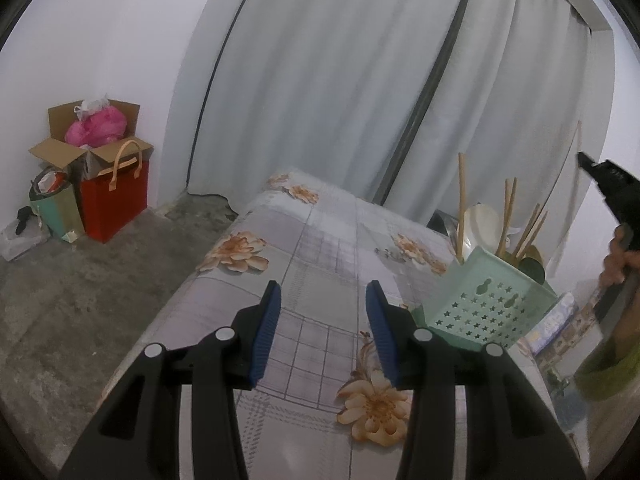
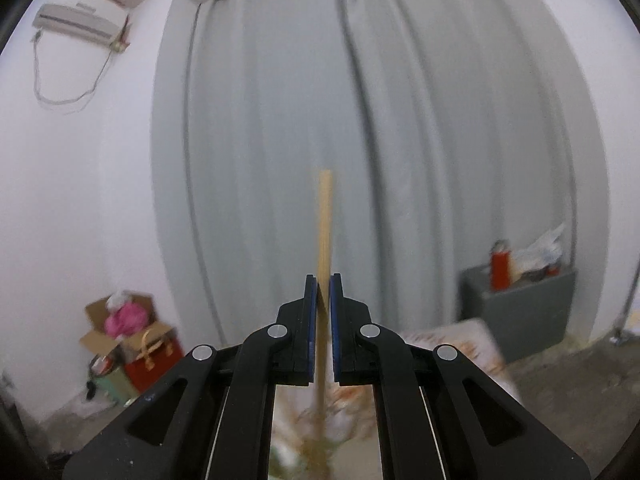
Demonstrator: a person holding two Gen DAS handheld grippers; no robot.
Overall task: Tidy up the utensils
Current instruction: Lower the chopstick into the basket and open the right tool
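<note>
A mint-green perforated utensil holder (image 1: 488, 300) stands on the flowered tablecloth (image 1: 320, 232), holding several wooden chopsticks (image 1: 510, 208), a white spoon (image 1: 482, 224) and a green spoon (image 1: 532, 266). My left gripper (image 1: 323, 292) is open above the cloth just left of the holder, with nothing between its blue pads. In the right wrist view my right gripper (image 2: 323, 280) is shut on a wooden chopstick (image 2: 325, 220) that stands upright between the pads. The same gripper (image 1: 582, 158) shows at the right edge of the left wrist view, raised above the holder, with a hand (image 1: 620, 256) on its grip.
Grey curtains (image 1: 320, 80) hang behind the table. On the floor to the left are a cardboard box (image 1: 92, 136) with a pink bag, a red bag (image 1: 116, 200) and a green bag (image 1: 60, 208). A grey bin (image 2: 524, 312) with a red bottle stands at the right.
</note>
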